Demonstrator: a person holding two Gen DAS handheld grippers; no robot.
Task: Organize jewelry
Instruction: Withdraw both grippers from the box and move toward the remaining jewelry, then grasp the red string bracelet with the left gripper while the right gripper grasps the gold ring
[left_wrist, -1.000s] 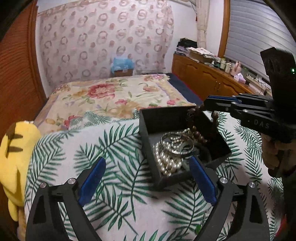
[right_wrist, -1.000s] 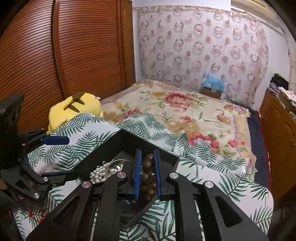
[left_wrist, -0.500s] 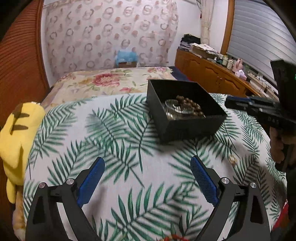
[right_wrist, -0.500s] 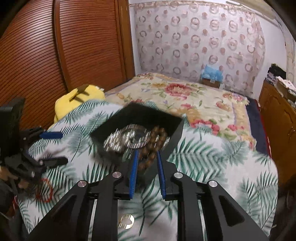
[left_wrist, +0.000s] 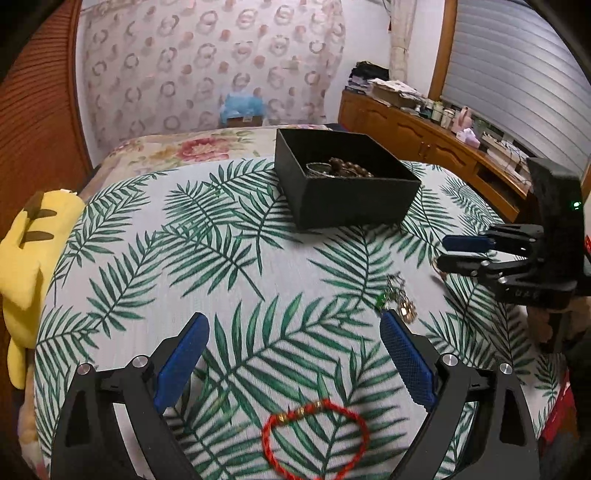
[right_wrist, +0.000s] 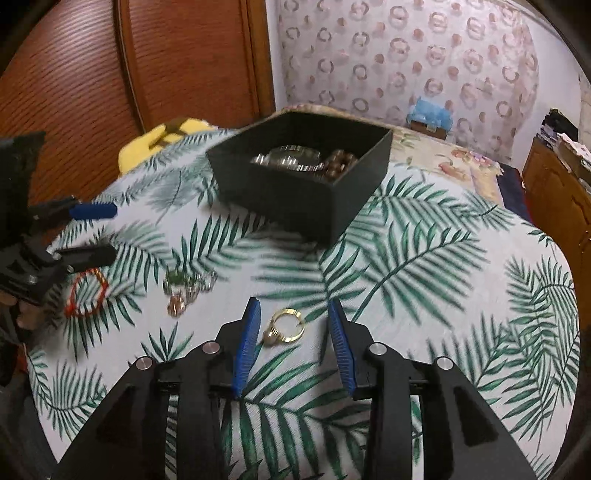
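A black open box on the palm-leaf cloth holds brown beads and a silver bangle; it also shows in the right wrist view. My left gripper is open and empty above the cloth, with a red cord bracelet just below it. A small jewelry cluster with a green stone lies by its right finger. My right gripper is open, with a gold ring lying between its fingers. The red bracelet and the cluster lie to its left.
A yellow plush toy sits at the left edge of the cloth. A floral bedspread lies beyond the box. A wooden cabinet runs along the right wall. A wooden wardrobe stands behind.
My right gripper let the brown beads go into the box, opened, and drew back over the gold ring. My left gripper drew back from the box; the red bracelet came into view.
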